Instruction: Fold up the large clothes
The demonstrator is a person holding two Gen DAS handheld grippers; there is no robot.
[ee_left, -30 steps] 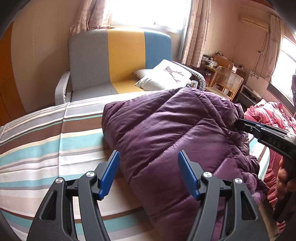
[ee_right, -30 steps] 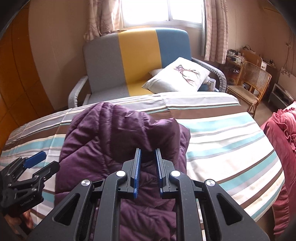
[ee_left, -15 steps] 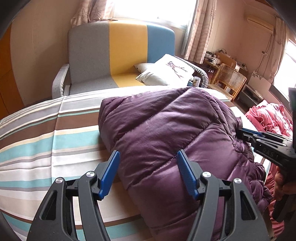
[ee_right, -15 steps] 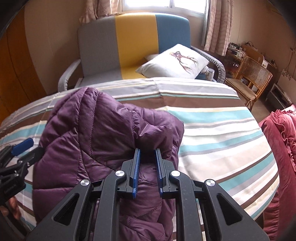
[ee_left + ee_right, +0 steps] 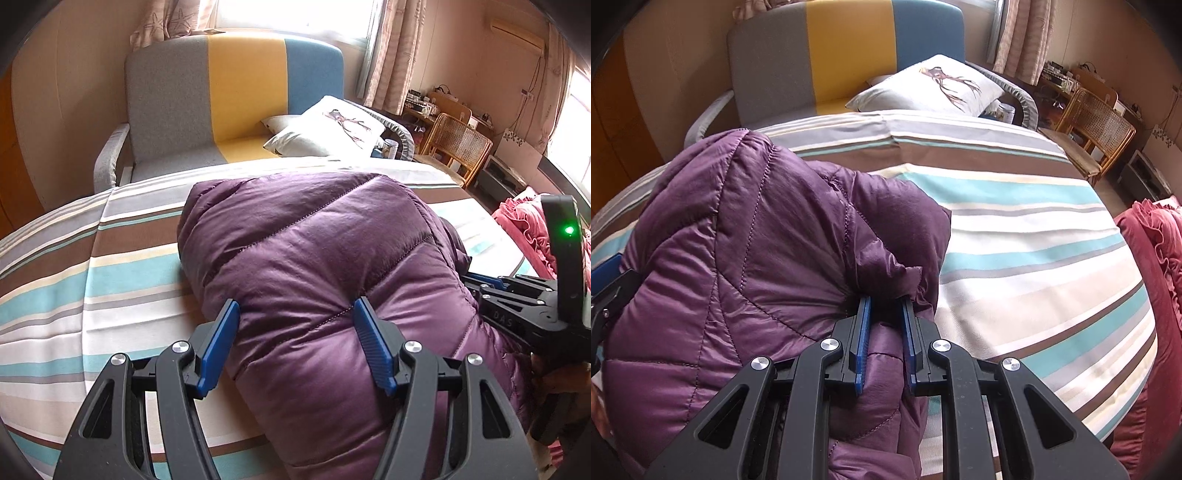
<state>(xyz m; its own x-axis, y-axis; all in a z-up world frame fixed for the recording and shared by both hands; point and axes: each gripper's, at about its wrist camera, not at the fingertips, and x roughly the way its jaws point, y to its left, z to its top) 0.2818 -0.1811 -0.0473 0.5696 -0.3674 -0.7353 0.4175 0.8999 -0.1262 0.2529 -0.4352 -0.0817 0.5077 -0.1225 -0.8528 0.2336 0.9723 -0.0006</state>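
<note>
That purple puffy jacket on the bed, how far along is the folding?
Done: the purple jacket already lies doubled into a thick bundle on the striped bed. In hand: the right gripper is shut on a bunched edge of it, while the left gripper is open around the near end. Left: releasing it and flattening the bundle, probably.

Left gripper (image 5: 295, 347) and right gripper (image 5: 884, 330): black slotted frames, 4 silver screws each, ribbed blue pads (image 5: 373, 343); "DAS" lettering, 1 green light.
</note>
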